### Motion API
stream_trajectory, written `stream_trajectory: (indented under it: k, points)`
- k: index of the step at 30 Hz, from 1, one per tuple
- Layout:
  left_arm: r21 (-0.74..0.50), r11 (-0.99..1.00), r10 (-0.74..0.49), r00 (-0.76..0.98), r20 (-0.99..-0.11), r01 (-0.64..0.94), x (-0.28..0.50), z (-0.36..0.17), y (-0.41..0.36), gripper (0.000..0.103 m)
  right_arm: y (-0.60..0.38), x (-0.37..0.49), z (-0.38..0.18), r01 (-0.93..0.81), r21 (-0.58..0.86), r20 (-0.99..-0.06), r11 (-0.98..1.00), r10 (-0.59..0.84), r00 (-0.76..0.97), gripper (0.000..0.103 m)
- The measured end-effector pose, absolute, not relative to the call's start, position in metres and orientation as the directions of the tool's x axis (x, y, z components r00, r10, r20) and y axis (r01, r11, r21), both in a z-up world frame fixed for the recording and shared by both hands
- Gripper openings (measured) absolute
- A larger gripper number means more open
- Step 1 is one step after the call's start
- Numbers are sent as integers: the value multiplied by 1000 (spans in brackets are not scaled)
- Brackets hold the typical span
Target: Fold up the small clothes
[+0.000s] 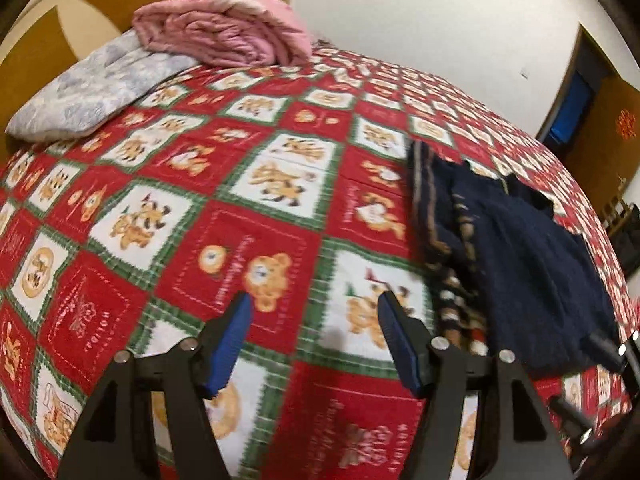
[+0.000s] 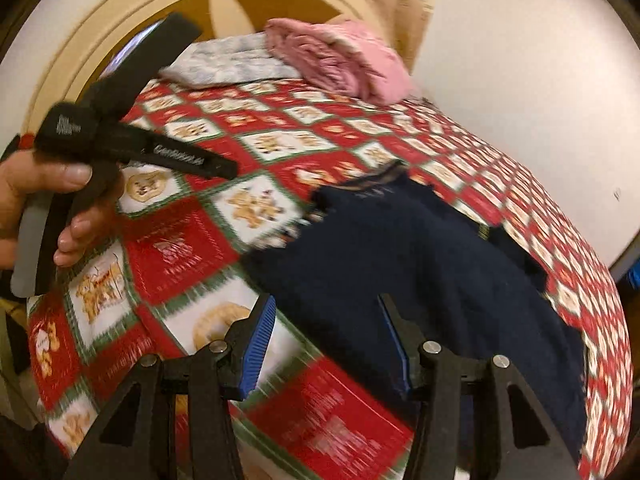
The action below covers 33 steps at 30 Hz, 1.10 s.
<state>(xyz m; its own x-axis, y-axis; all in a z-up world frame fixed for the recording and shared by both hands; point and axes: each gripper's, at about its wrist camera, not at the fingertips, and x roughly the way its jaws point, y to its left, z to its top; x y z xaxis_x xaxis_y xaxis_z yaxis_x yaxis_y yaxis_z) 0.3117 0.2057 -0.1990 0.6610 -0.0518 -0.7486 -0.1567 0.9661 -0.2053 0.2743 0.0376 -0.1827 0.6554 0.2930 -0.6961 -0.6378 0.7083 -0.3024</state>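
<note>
Left gripper (image 1: 314,312) wide open over red teddy-bear quilt (image 1: 248,184), empty; right gripper (image 2: 326,314) likewise, above one dark navy knitted garment (image 2: 420,264).

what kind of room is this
Most likely a bedroom. A bed with a red, green and white teddy-bear quilt fills both views, with an arched cream headboard behind it, and a pale pillow and folded pink blanket at its head. A navy garment lies on the quilt.

A bed (image 1: 248,216) under a red, white and green teddy-bear quilt fills the room. At its head stands a cream arched headboard (image 2: 120,8); white walls (image 1: 420,12) rise behind, a brown door (image 1: 608,128) beyond its far side.
</note>
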Motion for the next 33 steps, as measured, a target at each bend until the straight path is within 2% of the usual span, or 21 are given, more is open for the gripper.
stream_trajectory:
  k: [4, 9, 12, 13, 14, 16, 24, 26, 33]
  points:
    - [-223, 961, -61, 665, -745, -163, 308, -201, 216, 68, 66, 278, -198, -636, -353, -699, 686, 259, 667, 60]
    - [-228, 960, -64, 664, -745, -164, 311, -203, 223, 68, 86, 282, -215, -578, -460, -665, 674, 170, 727, 60]
    - [-231, 961, -71, 671, -738, -152, 317, -202, 225, 68, 85, 292, -219, -576, -417, -677, 703, 182, 713, 60]
    - [-236, 961, -80, 673, -735, -142, 321, -201, 225, 68, 83, 293, -220, -569, -412, -674, 712, 182, 716, 57]
    - [-240, 961, -88, 674, -733, -136, 323, -200, 225, 68, 83, 294, -221, -567, -413, -667, 713, 187, 721, 44]
    - [-261, 958, -119, 671, -732, -115, 333, -199, 224, 68, 84, 295, -226, -555, -427, -664, 714, 170, 728, 37]
    - [-417, 909, -349, 574, -741, 14, 404, -202, 199, 68, 80, 297, -230, -528, -430, -644, 732, 162, 748, 35]
    - [-441, 897, -383, 547, -744, 29, 422, -203, 187, 75, 80, 297, -231, -525, -432, -639, 733, 162, 752, 34]
    - [-524, 846, -502, 470, -726, 96, 482, -202, 150, 77, 81, 296, -233, -519, -447, -632, 729, 153, 760, 34]
